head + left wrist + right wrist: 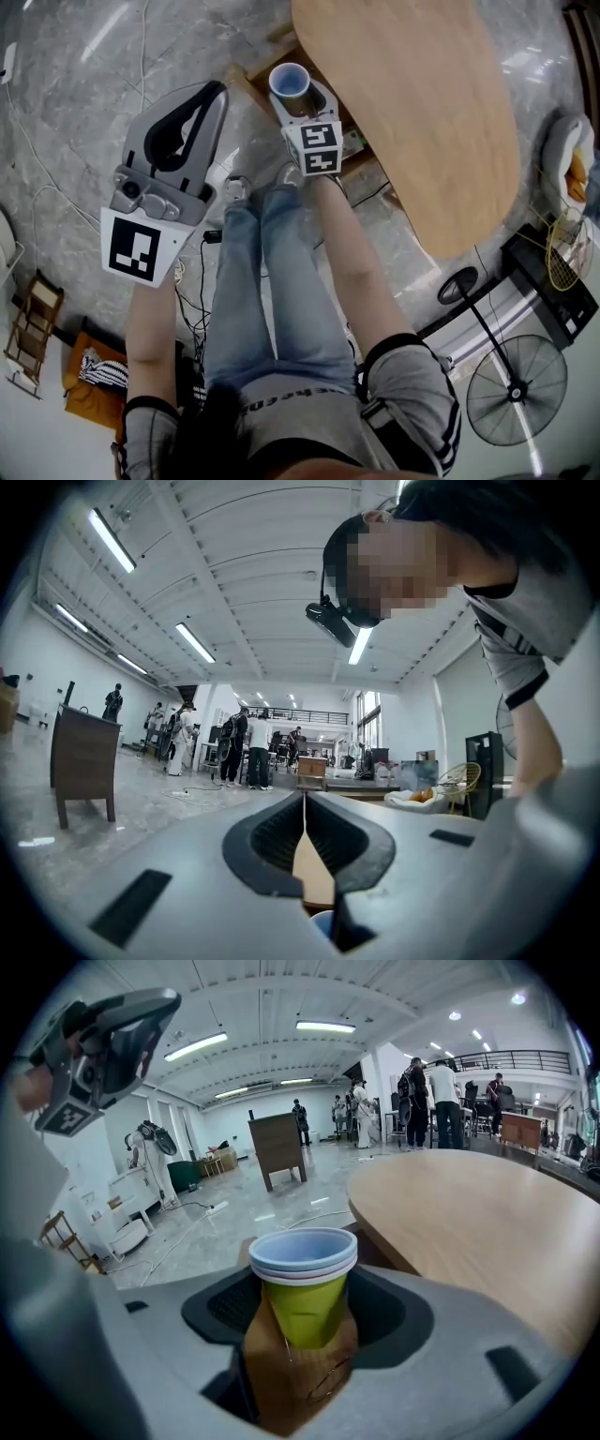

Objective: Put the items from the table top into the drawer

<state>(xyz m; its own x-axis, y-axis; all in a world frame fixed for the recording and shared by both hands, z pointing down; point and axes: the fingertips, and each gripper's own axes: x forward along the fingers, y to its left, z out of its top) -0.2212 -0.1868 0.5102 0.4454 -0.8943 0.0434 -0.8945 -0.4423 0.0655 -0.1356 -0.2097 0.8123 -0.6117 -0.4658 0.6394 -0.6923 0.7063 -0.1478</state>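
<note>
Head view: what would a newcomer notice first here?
The stack of cups, green with pale blue rims, clamped in the right gripper beside the edge of the wooden table top. Next, the left gripper at the left, jaws together and empty, over the marble floor.

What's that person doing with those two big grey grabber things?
A person holds a grey two-jaw grabber in each hand. The right gripper is clamped on a stack of nested cups, green outside and pale blue inside. It holds them upright just off the edge of the rounded wooden table. The left gripper is shut with nothing in it, out over the grey floor.
</note>
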